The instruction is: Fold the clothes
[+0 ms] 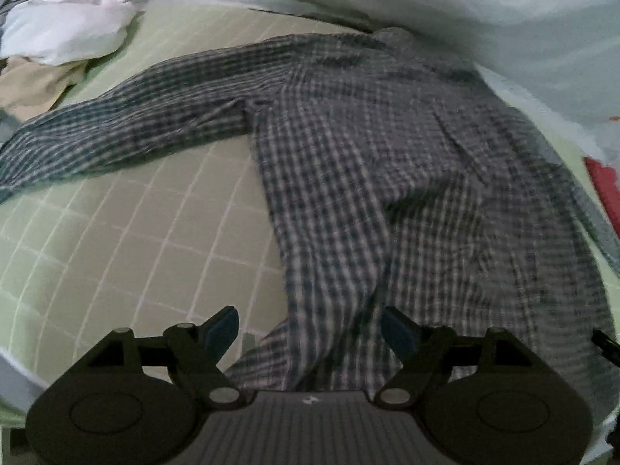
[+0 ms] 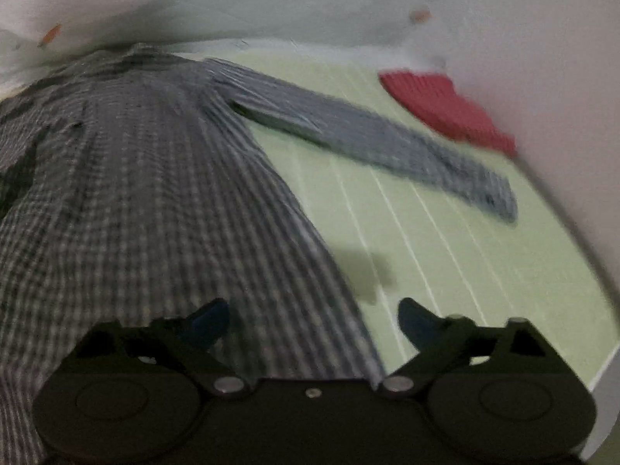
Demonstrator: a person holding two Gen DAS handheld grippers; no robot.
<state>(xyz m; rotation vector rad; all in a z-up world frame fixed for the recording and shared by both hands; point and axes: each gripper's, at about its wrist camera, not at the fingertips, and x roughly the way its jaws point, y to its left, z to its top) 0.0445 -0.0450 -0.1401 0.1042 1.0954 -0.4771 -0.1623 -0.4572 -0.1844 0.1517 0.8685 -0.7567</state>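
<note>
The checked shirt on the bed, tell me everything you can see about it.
The checked shirt is a long-sleeved garment in a small dark-and-pale check, looking like thin woven cloth. It lies spread on the green grid-patterned sheet, collar towards the pale carrot-print bedding, both sleeves stretched out to the sides, one on each side. The body is wrinkled, not yet folded. Its hem end lies nearest both cameras, under the open left claw and open right claw; neither grips it.

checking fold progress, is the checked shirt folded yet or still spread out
Spread out, not folded: the checked shirt lies flat on the green sheet, both sleeves stretched outward.
</note>
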